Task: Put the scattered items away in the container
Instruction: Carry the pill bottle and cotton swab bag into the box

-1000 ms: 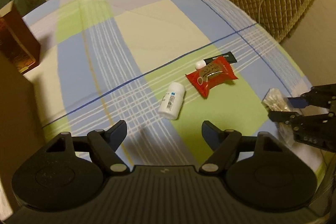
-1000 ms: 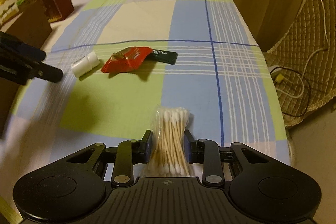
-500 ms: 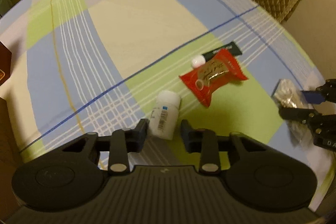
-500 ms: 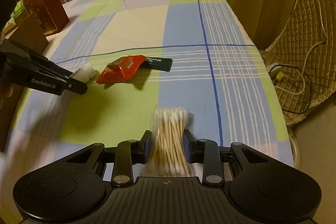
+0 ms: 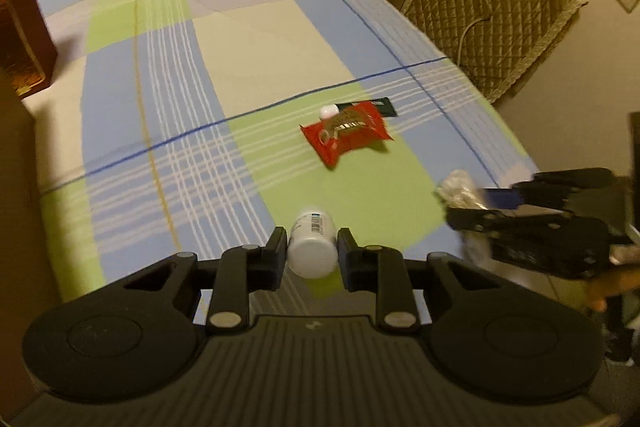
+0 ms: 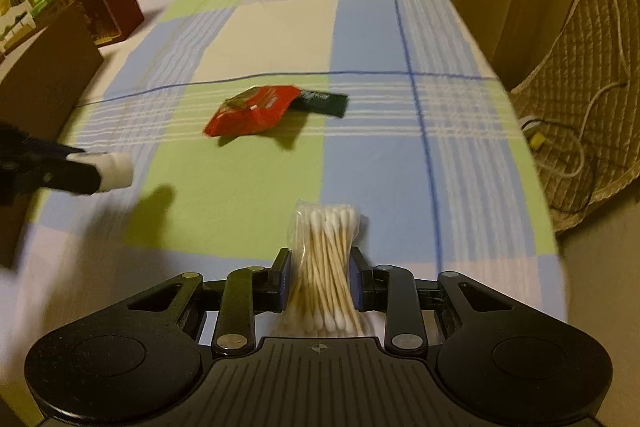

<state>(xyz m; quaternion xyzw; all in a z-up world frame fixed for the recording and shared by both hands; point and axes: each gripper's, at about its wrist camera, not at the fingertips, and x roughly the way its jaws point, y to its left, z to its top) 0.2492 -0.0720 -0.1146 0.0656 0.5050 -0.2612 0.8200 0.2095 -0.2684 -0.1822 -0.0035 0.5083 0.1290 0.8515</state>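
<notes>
The left gripper [image 5: 312, 253] clamps the white bottle [image 5: 313, 245]; the right gripper [image 6: 320, 281] clamps the cotton swab pack [image 6: 326, 263]. Neither item is binned yet, and the red packet [image 6: 252, 111] and dark sachet [image 6: 324, 103] remain on the worktop [image 6: 372, 27].

Left gripper [image 5: 312, 253] went from wide open to clamped on the small white plastic pill bottle [image 5: 313, 245], lifting it off the tablecloth.

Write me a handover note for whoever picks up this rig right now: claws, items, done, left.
Left claw: shut on the white bottle, lifted off the tablecloth.
Right claw: shut on the bag of cotton swabs.
On the cloth: red snack packet overlapping a dark sachet; a small white piece beside them.
Done: two items gripped, none shown stowed.
Left: drop both, then collect the rest. No container clearly identifiable in either view.
</notes>
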